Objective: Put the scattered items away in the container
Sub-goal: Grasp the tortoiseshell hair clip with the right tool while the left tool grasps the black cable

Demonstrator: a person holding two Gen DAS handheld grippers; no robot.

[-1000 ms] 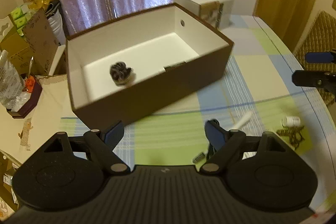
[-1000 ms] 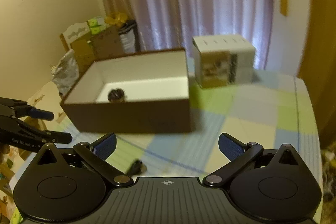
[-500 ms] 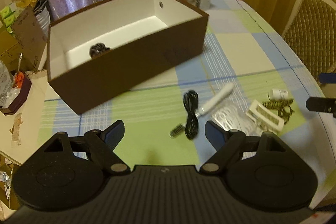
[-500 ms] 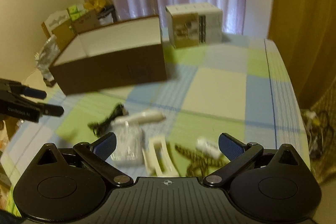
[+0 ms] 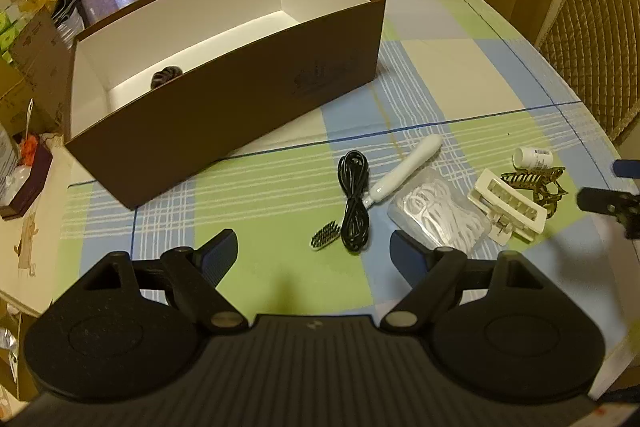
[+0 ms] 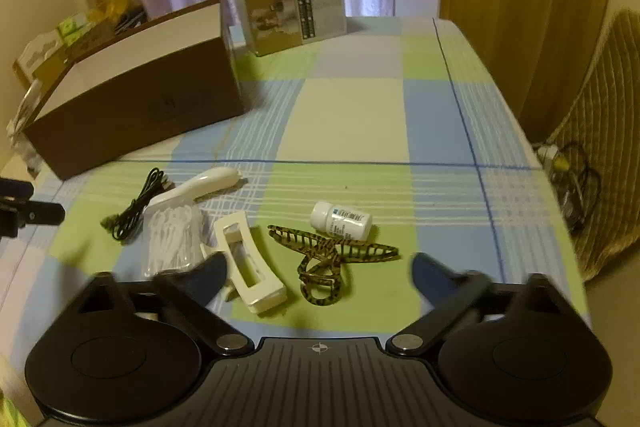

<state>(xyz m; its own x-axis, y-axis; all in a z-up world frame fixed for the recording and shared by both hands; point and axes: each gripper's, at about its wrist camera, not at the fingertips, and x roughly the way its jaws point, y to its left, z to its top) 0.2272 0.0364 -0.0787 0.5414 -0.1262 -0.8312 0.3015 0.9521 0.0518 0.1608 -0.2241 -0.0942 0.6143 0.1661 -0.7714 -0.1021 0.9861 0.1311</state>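
Both grippers, left gripper [image 5: 312, 247] and right gripper [image 6: 316, 273], hang wide and empty, having pulled back from the brown box [image 5: 224, 107] toward the scattered items on the desk [image 6: 352, 119]. One dark item [image 5: 166, 77] sits inside; cable [image 5: 354, 201], white clip [image 6: 248, 263] and tortoiseshell clip [image 6: 328, 259] now fill view, likely next.

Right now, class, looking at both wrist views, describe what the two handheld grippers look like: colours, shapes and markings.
The left gripper and the right gripper look alike: matte black bodies, ribbed in the middle, with a round disc housing on each side, silver pivot pins, angled black link arms and dark blue finger pads. A small crosshair mark sits at centre.
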